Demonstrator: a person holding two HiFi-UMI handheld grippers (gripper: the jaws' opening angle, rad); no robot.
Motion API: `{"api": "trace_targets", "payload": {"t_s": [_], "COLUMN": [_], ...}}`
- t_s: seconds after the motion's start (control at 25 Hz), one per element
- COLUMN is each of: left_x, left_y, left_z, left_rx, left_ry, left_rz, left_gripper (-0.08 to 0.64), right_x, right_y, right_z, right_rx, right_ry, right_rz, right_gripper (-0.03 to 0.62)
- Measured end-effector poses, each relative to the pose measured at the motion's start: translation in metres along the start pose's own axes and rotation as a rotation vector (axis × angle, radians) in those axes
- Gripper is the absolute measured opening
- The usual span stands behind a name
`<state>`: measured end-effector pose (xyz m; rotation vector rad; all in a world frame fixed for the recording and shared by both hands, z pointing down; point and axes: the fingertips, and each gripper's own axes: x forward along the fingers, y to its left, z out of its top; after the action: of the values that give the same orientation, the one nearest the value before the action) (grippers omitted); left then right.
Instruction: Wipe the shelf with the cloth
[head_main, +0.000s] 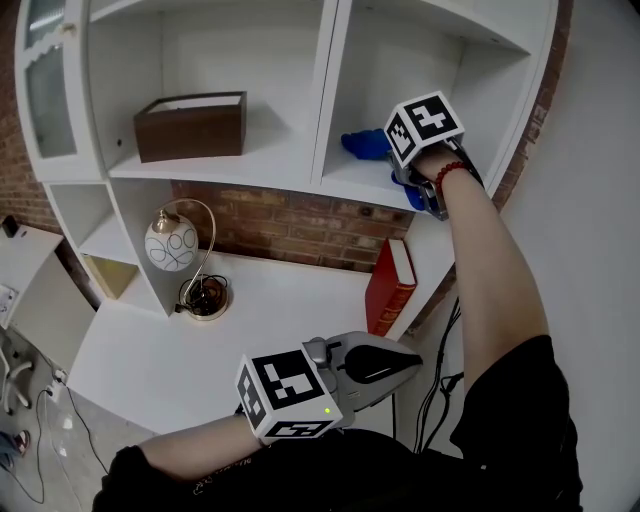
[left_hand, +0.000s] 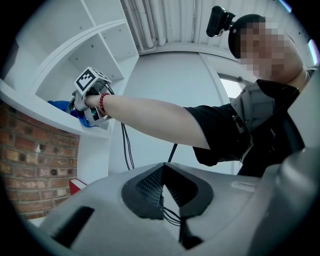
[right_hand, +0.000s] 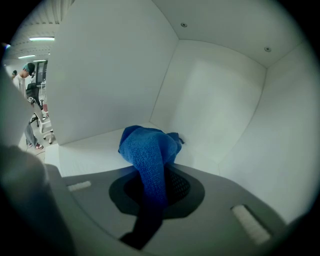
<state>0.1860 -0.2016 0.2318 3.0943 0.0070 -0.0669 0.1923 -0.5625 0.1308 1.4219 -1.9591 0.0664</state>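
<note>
Cloth clamped in R gripper, on shelf

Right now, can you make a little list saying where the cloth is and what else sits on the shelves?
Cloth: blue, bunched up on the upper right shelf
Right hand-held gripper: shut on the cloth, reaching into that shelf
Left hand-held gripper: shut, holding nothing, low near the person's body
Upper left shelf: brown box
Lower ledge: red book standing at the right side
</note>
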Motion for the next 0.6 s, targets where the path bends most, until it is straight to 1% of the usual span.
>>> {"api": "trace_targets", "payload": {"t_s": [0.2,0.32,0.52,0.6], "left_x": [-0.002,-0.004,-0.009,-0.011], "left_y": [-0.005,-0.01,-0.016,-0.018], "left_z": [0.001,0.006,0.01,0.012], "left_rx": [-0.007,0.009,0.029,0.036], "left_ry": [-0.023,-0.033,-0.037,-0.041], "left_rz": [-0.007,-0.012,-0.019,-0.02], "left_gripper": [-0.002,-0.002,-0.002,-0.002], "right_x": [-0.004,-0.006,-0.014,-0.017], "right_y": [-0.011,-0.019,-0.035,-0.041], "right_z": [-0.007,-0.014,-0.027,-0.032], "right_rx": [0.021,0.042,0.07,0.094], "right_ry": [0.026,0.049,0.076,0.089], "right_rz": [-0.077,-0.119,-0.219,-0.24], "right_gripper": [0.034,0.034,0.034,0.034]}}
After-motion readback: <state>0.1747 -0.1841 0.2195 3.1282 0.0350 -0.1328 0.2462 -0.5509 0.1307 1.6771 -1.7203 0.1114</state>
